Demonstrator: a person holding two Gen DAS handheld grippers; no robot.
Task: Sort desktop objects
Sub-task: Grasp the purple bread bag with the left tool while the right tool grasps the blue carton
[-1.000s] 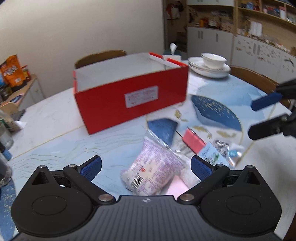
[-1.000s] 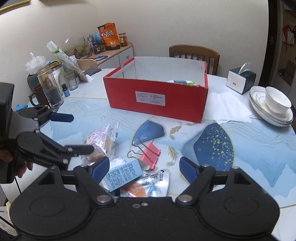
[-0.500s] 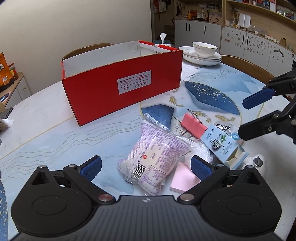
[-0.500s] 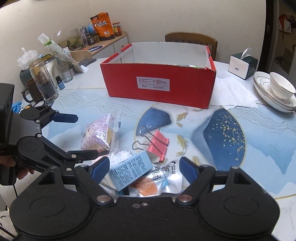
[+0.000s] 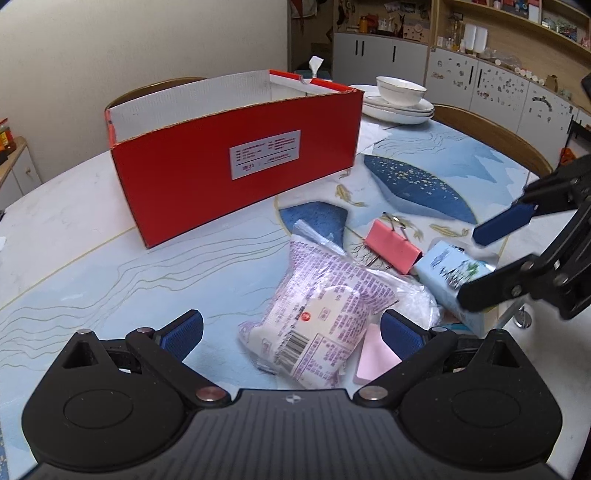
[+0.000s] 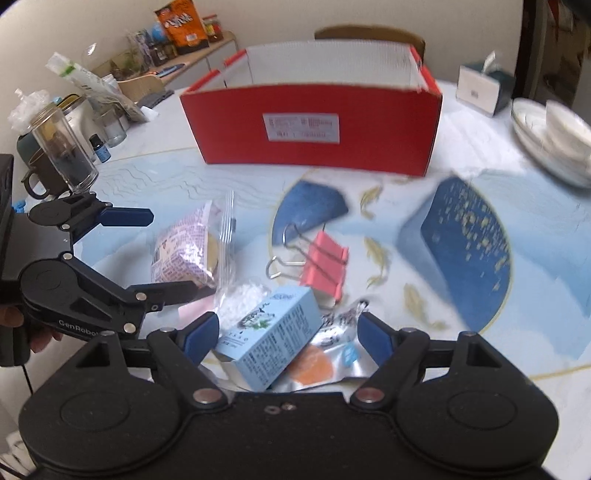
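2 crinkly packets (image 5: 325,317) — glossy red box (image 5: 236,166) behind.

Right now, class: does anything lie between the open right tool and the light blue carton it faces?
Nothing visible does. The right tool is open, and the light blue carton already lies between its fingers, on a silver foil packet.

An open box (image 5: 236,166) stands on the table (image 5: 74,229) toward its far edge, with a chair (image 6: 369,35) behind it and a tissue box (image 6: 480,88) and stacked dishes (image 5: 399,99) off its right end. Before the box, nearer the table's near edge, lie a snack packet (image 5: 314,314), a binder clip (image 6: 325,258) to its right, and a small carton (image 6: 273,339) in front of the clip, resting on a foil pouch (image 6: 325,362). Jars and a mug (image 6: 40,177) stand at the table's left edge.
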